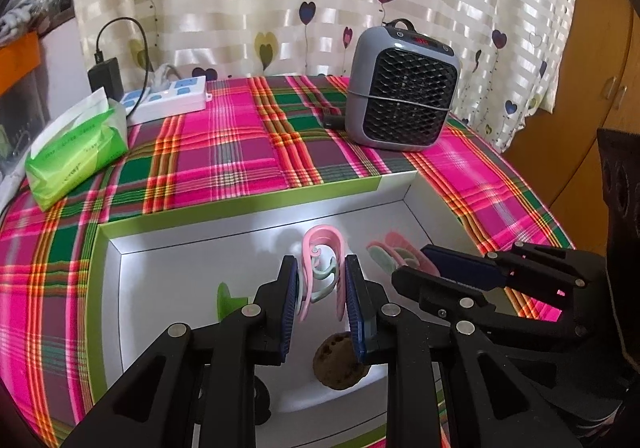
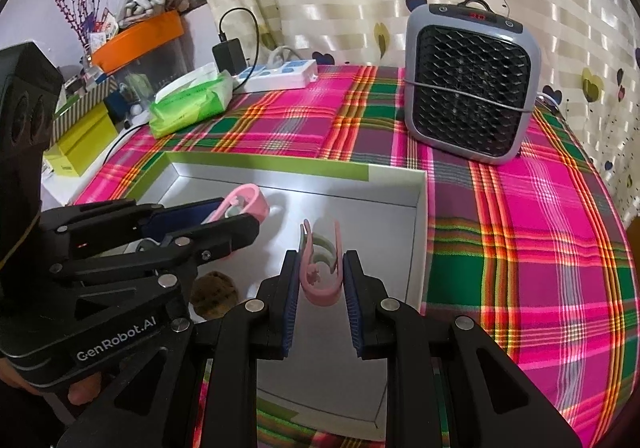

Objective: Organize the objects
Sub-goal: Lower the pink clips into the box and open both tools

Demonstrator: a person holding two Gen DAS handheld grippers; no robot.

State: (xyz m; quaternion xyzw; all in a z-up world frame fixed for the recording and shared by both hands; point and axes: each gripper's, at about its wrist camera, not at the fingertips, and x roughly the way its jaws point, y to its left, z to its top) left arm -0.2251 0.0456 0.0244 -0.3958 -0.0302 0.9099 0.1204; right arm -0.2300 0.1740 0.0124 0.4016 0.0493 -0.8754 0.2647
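Each gripper carries 1 pink plastic clip with a pale green inner curl, both over the shallow white cardboard box with a lime-green rim (image 2: pixel 416 232) that lies on the bench under a pink, green and orange plaid cloth (image 2: pixel 520 248).

The left gripper (image 1: pixel 322 292) has its fingers closed to a narrow gap on the left pink clip (image 1: pixel 320 268), which stands upright between the pads with its rounded end away from the camera. The right gripper (image 2: pixel 320 284) pinches the right pink clip (image 2: pixel 320 268) the other way up, rounded end nearest the fingers and open prongs pointing away. Both clips hang above the box floor, so I judge they are being brought in for sorting; whether either touches the floor I cannot tell.

Below the left fingers lies a round brown speckled cookie-like disc (image 1: pixel 340 364), and to their left a green curved plastic piece (image 1: pixel 228 302). The 2 grippers sit close together, so they could knock each other.

Beyond the fingers stand a grey box fan heater with a black grille (image 2: pixel 468 87), a green tissue pack (image 2: pixel 188 103) and a white power strip with blue sockets (image 2: pixel 280 75), all well apart from the box.
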